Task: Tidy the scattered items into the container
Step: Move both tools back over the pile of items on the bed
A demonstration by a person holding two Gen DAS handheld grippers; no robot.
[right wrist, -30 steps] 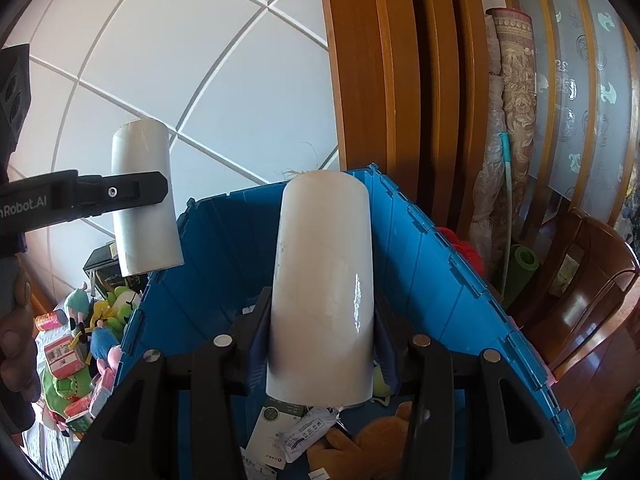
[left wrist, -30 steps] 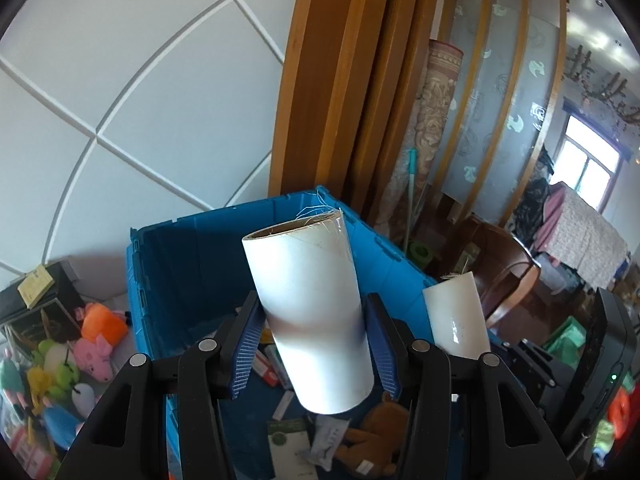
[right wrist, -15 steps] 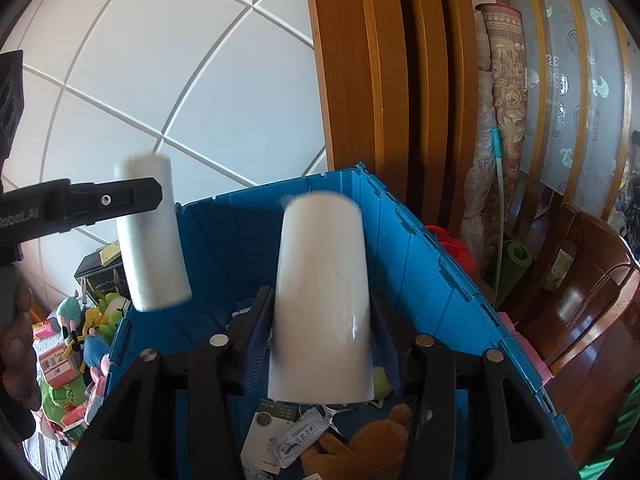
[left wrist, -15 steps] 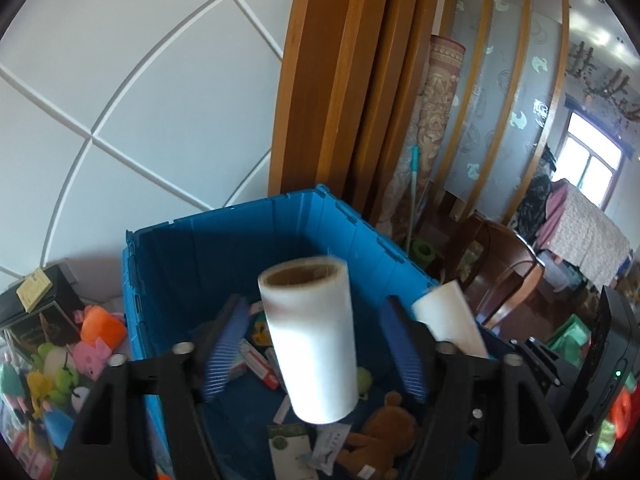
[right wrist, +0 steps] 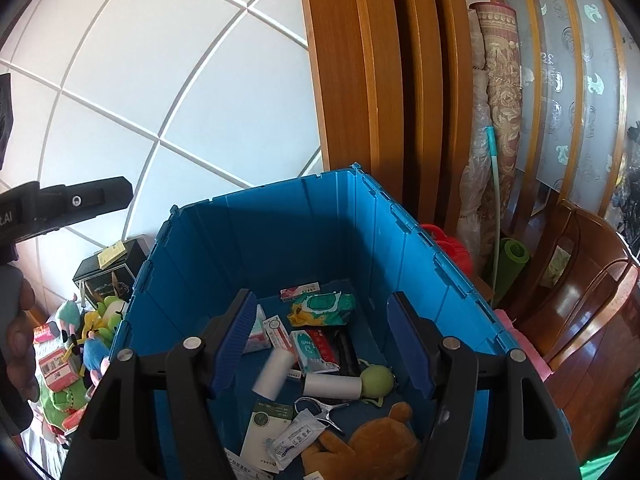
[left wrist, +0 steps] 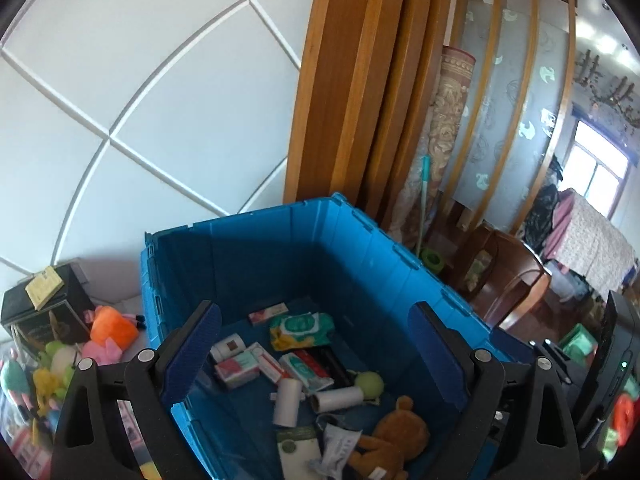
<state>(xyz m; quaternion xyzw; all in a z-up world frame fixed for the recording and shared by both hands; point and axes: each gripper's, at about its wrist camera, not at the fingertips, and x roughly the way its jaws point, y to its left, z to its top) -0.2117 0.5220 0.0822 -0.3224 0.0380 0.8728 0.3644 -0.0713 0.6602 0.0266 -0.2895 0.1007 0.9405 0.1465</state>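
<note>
The blue crate (left wrist: 240, 224) (right wrist: 264, 200) stands open below both grippers. Two white rolls lie on its floor among packets: one roll (left wrist: 288, 402) (right wrist: 274, 372) is blurred in the right wrist view, the other roll (left wrist: 338, 398) (right wrist: 330, 384) lies beside a green ball (left wrist: 370, 384). My left gripper (left wrist: 314, 320) hangs over the crate with its jaws opening wide and nothing between them. My right gripper (right wrist: 320, 300) is also opening over the crate, and its jaws hold nothing. The left gripper's black finger (right wrist: 80, 200) shows at the left edge of the right wrist view.
A brown teddy (left wrist: 394, 436) (right wrist: 372, 440), a wipes pack (left wrist: 302, 328) and small boxes lie in the crate. Plush toys (left wrist: 108, 328) (right wrist: 92, 336) and a black box (left wrist: 44, 308) sit left of it. A wooden chair (right wrist: 592, 280) and wooden panels stand to the right.
Both grippers opened and let go of their white rolls. The rolls dropped out from between the jaws to the crate floor.
</note>
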